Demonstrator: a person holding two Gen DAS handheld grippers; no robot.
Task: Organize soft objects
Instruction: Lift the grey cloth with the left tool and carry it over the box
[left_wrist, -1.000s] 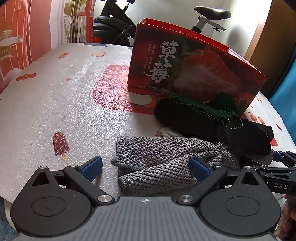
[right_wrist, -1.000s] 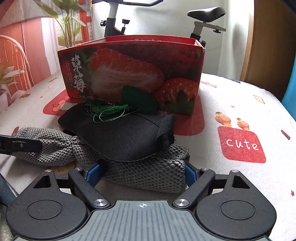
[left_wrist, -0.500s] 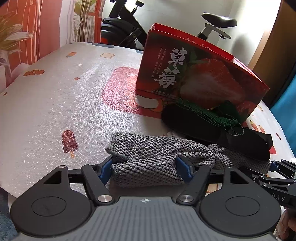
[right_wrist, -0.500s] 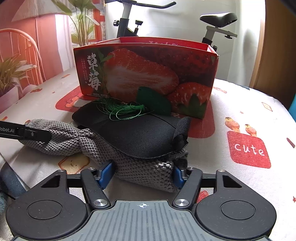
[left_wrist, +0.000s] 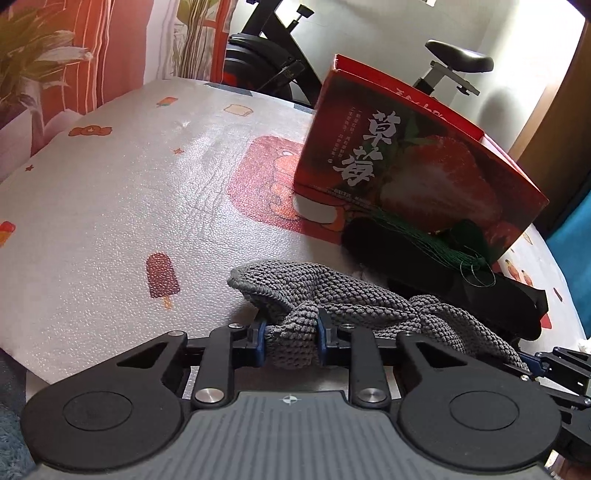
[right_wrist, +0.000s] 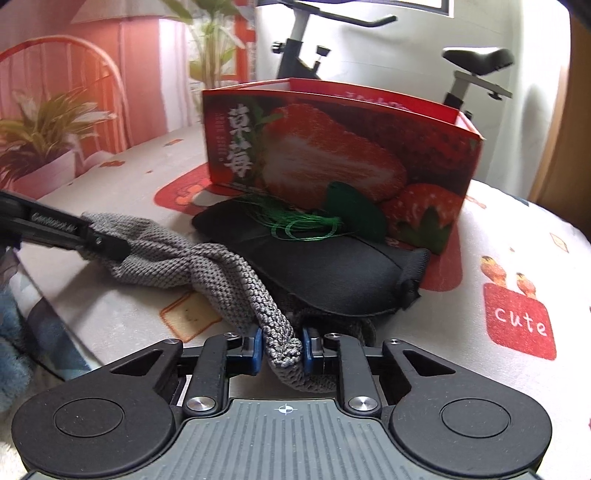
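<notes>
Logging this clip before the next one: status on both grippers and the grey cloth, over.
Left gripper shut on grey knit cloth. Right gripper shut on its other end. Black pouch overlaps the cloth, strawberry box behind it.

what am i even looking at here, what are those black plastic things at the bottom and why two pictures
The black parts are two-finger tools that a person holds, one per hand. Each carries a camera looking forward along its fingers, so one picture comes from each.

In the left view, the left hand-held gripper is shut on one end of a grey knitted cloth. In the right view, the right hand-held gripper pinches the other end, bunched like a rope.

Behind the cloth, on the printed table cover, lies a black fabric piece with green thread on it, then an open red strawberry box. An exercise bike stands behind.
</notes>
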